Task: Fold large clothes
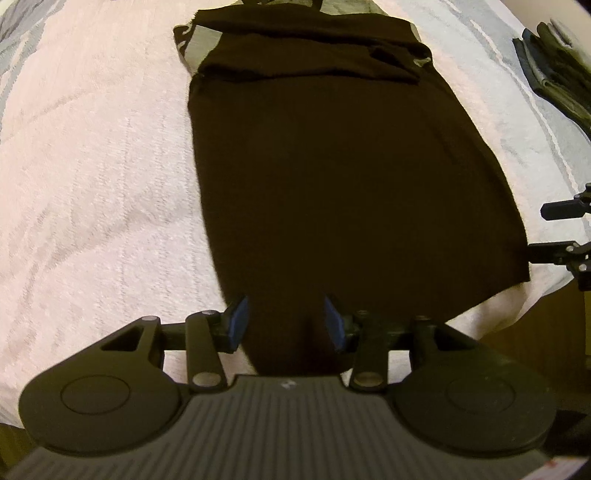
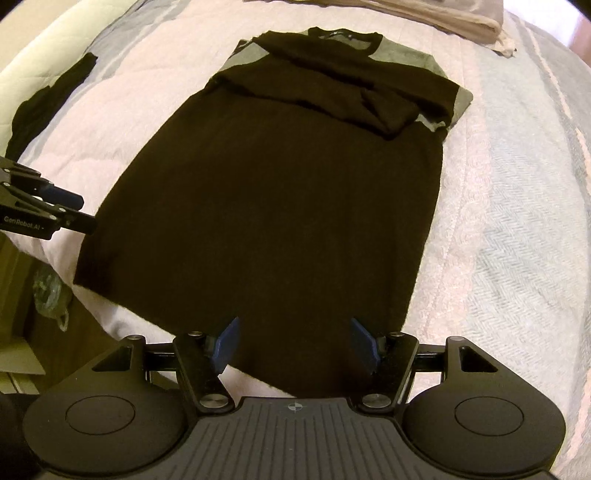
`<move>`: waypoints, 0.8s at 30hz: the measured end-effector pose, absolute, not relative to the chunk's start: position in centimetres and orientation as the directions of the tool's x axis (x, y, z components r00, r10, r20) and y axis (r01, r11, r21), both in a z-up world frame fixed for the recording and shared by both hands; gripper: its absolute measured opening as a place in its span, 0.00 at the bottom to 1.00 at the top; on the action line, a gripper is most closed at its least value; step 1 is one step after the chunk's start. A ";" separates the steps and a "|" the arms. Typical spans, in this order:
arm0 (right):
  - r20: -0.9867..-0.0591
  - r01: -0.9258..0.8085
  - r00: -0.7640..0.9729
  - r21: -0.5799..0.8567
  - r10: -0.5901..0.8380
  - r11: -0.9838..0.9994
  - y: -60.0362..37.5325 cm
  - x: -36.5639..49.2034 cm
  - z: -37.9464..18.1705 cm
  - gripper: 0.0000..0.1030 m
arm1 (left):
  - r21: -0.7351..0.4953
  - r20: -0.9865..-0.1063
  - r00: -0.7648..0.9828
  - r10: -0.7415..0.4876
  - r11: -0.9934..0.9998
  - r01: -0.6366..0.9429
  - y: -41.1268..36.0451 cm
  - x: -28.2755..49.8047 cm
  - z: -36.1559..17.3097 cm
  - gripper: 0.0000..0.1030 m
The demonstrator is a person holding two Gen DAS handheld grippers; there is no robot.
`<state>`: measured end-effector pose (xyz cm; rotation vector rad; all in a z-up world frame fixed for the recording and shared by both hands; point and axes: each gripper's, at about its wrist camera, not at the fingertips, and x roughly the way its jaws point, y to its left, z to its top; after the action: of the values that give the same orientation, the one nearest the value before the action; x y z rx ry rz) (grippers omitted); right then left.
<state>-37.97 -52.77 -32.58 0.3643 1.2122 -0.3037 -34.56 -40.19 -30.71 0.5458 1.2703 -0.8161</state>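
Beige folded linens (image 2: 443, 18) (far edge) only in right-wrist view.

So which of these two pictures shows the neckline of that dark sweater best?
The right wrist view: the whole round collar shows above the sweater with its grey shoulder patches. In the left wrist view the sweater runs off the top edge, cutting the collar away.

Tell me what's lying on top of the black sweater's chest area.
The black sweater has its own sleeves folded across the chest, below the collar and grey shoulder panels. Whatever the sleeves cover cannot be seen. The sweater lies on a bedspread.
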 end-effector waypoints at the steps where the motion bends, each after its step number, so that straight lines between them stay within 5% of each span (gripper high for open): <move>1: -0.945 0.415 0.324 0.108 -0.035 0.903 -52.9 -38.1 -32.6 0.61 | -0.078 -0.969 0.084 -0.230 0.615 0.785 -40.3 -34.7 -30.8 0.39; 8: -0.933 0.292 0.348 0.020 -0.086 0.956 -51.6 -39.4 -32.6 0.61 | -0.062 -0.959 0.099 -0.264 0.539 0.840 -39.8 -36.5 -31.0 0.40; 15: -0.935 0.136 0.349 -0.017 -0.064 0.991 -48.6 -40.4 -34.3 0.61 | 0.130 -0.946 0.162 -0.281 0.129 0.983 -37.5 -41.8 -32.6 0.40; 24: -0.942 0.206 0.326 -0.010 -0.078 0.978 -49.1 -40.5 -35.4 0.61 | 0.348 -0.923 0.275 -0.269 -0.277 0.896 -36.0 -45.6 -38.0 0.47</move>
<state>-40.52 -49.09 -35.36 0.1191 1.2256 -0.1867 -45.61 -36.03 -38.04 1.4000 0.6322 -1.2839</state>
